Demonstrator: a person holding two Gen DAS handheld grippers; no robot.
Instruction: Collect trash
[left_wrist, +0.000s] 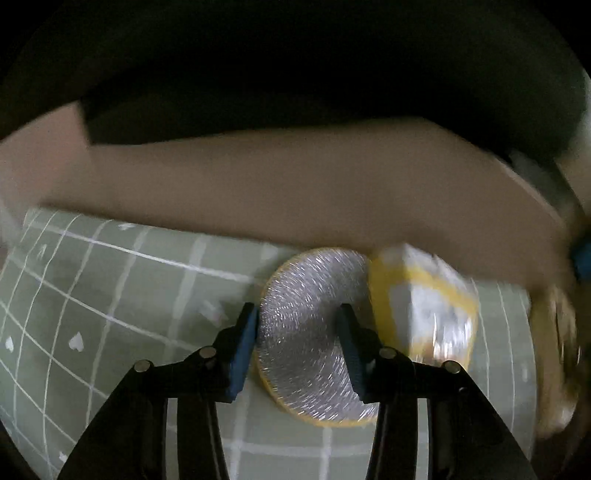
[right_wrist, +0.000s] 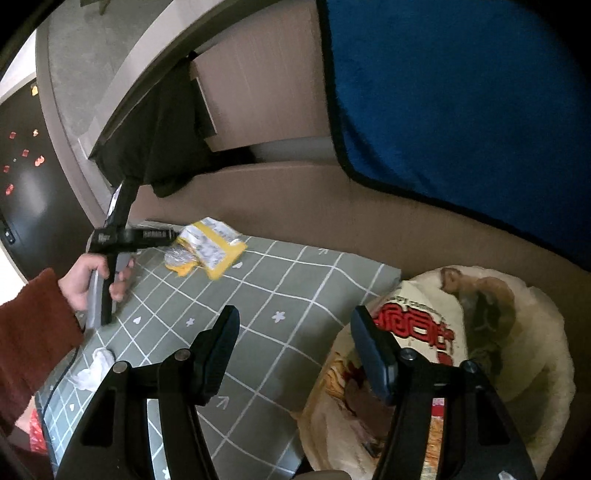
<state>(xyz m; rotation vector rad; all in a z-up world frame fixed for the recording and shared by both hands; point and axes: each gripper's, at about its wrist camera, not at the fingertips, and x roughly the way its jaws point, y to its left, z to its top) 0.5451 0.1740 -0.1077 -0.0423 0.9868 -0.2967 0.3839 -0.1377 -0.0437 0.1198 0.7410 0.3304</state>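
Observation:
A round silver foil lid (left_wrist: 306, 332) with a yellow rim lies flat on the green grid bed cover (left_wrist: 110, 295). My left gripper (left_wrist: 297, 314) stands over it: the left pad is at the lid's left edge and the right finger rests over its middle, jaws apart. A crumpled yellow and white wrapper (left_wrist: 424, 306) touches the lid's right side. In the right wrist view the lid (right_wrist: 177, 258) and wrapper (right_wrist: 210, 249) lie at the far end of the cover, with the left gripper (right_wrist: 168, 236) at them. My right gripper (right_wrist: 295, 317) hangs open and empty beside a noodle packet (right_wrist: 417, 325) with red characters.
The noodle packet lies on a cream fluffy cushion (right_wrist: 535, 332). A crumpled white tissue (right_wrist: 92, 369) sits on the cover's near left edge. A hand in a red-brown sleeve (right_wrist: 33, 332) holds the left gripper. A blue blanket (right_wrist: 461, 92) drapes over the brown bed frame (right_wrist: 295, 206).

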